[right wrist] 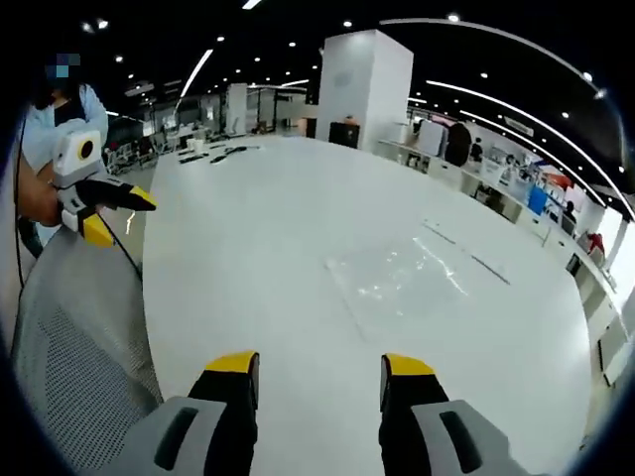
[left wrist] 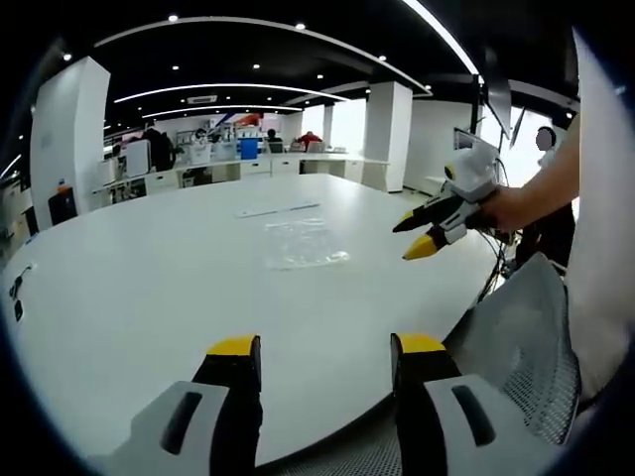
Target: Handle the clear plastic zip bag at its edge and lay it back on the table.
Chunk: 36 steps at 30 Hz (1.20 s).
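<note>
The clear plastic zip bag (left wrist: 306,244) (right wrist: 397,281) lay flat on the white surface (left wrist: 149,288) (right wrist: 258,228), well apart from both tools, its outline faint against the white and its zip edge too hard to make out. The left hand-held gripper (left wrist: 325,349) (right wrist: 119,211) hung released near the surface edge with nothing between its yellow-tipped jaws, and the right hand-held gripper (right wrist: 319,365) (left wrist: 419,234) was likewise released and empty. A thin strip (left wrist: 278,209) (right wrist: 466,248) lay beyond the bag, and a mesh chair back (left wrist: 526,337) (right wrist: 79,337) was cut off at the frame edge
</note>
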Motion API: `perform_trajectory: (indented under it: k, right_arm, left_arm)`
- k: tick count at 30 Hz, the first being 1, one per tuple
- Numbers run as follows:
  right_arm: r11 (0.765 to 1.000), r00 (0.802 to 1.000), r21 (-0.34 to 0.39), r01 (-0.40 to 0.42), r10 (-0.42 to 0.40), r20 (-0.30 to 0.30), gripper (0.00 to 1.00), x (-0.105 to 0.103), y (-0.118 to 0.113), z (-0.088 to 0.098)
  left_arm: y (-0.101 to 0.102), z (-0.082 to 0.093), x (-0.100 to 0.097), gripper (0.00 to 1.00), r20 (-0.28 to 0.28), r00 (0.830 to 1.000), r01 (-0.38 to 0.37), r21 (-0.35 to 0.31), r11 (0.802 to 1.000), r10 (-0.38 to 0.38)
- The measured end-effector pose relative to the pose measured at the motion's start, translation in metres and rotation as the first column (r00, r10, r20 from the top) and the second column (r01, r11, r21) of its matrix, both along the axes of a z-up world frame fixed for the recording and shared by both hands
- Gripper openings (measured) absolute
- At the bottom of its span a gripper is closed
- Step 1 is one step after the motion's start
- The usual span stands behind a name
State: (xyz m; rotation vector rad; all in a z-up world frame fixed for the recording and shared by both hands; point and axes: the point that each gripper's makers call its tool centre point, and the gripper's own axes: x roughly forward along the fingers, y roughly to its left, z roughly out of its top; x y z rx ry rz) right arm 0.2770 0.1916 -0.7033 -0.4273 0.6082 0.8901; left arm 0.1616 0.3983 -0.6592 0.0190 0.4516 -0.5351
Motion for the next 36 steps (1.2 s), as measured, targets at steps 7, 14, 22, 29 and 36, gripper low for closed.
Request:
perform_trajectory:
  k: [7,14,22,29,36]
  right_arm:
    - [0.995,0.998,-0.080,-0.060,0.062,0.018,0.41,0.019,0.005,-0.012]
    - [0.981,0.993,-0.160,-0.113,0.118,0.025,0.37,0.038,0.010,-0.028]
    - [0.950,0.983,-0.259,-0.171,0.183,0.023,0.31,0.050,0.016,-0.043]
    - [0.925,0.974,-0.320,-0.206,0.224,0.018,0.28,0.058,0.020,-0.051]
    - [0.904,0.969,-0.362,-0.227,0.247,0.011,0.25,0.067,0.022,-0.055]
  left_arm:
    - [0.000,0.002,0.000,0.50,-0.001,1.000,-0.009,0.000,1.000,0.009]
    - [0.001,0.001,0.001,0.50,-0.004,1.000,-0.014,0.003,1.000,0.014]
    - [0.004,-0.001,0.001,0.50,-0.007,1.000,-0.024,0.007,1.000,0.024]
    - [0.004,-0.001,0.002,0.50,-0.009,1.000,-0.030,0.011,0.999,0.030]
    - [0.004,-0.002,0.002,0.50,-0.014,0.999,-0.032,0.013,0.999,0.032]
